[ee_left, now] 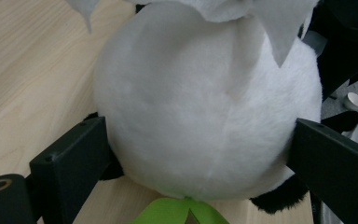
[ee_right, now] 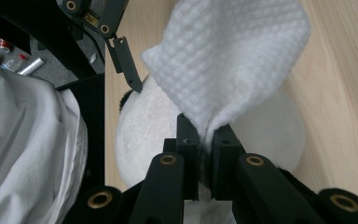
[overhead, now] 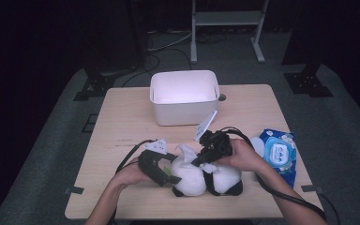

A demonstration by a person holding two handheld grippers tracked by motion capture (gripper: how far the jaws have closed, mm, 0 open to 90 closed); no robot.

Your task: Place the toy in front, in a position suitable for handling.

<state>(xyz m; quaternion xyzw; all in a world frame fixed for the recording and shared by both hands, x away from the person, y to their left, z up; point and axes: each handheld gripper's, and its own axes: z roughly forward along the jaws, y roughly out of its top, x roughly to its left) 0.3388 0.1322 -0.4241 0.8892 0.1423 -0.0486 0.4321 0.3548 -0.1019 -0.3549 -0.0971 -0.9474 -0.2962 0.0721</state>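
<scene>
Left tool (ee_left: 200, 154) clamps the round white-and-black plush toy (ee_left: 205, 107); right tool (ee_right: 206, 154) pinches a white textured wipe (ee_right: 228, 56), weave legible solely in right gripper view.

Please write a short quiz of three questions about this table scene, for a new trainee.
1. True or false: the right gripper is pinching a white wipe.
2. What does the left gripper have between its fingers? A) the white bin B) the plush toy C) the blue wipes pack
3. Which thing stands at the far side of the table?

Key:
1. True.
2. B, the plush toy.
3. The white bin; the blue wipes pack lies at the right edge.
</scene>
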